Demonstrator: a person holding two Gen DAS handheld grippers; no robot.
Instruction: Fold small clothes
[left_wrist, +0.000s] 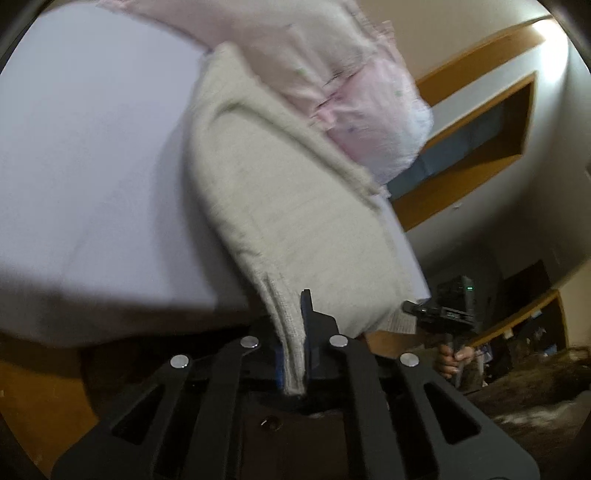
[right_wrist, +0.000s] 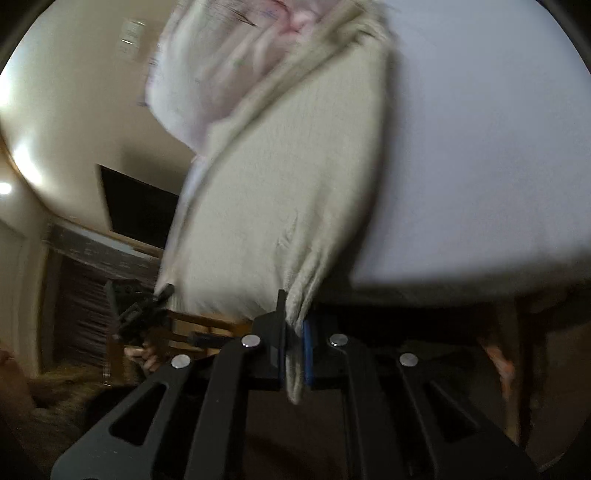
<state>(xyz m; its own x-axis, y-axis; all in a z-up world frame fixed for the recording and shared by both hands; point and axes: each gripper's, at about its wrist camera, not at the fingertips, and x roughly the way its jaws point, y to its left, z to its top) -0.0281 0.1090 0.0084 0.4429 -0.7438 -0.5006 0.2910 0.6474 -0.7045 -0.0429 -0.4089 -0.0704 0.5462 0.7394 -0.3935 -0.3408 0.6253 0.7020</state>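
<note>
A small cream knitted garment (left_wrist: 288, 206) is stretched between both grippers, off the white table (left_wrist: 92, 166). My left gripper (left_wrist: 293, 354) is shut on one corner of it. My right gripper (right_wrist: 293, 354) is shut on the other corner of the garment (right_wrist: 288, 192). A pale pink garment (left_wrist: 369, 103) lies past the cream one, partly under its far edge; it also shows in the right wrist view (right_wrist: 207, 74). The right gripper shows in the left wrist view (left_wrist: 443, 314), and the left gripper in the right wrist view (right_wrist: 140, 314). Both views are blurred.
The white table (right_wrist: 480, 147) fills most of both views, with its near edge just ahead of the grippers. Wooden wall shelves (left_wrist: 480, 122) and a dark screen (right_wrist: 140, 206) are in the room behind.
</note>
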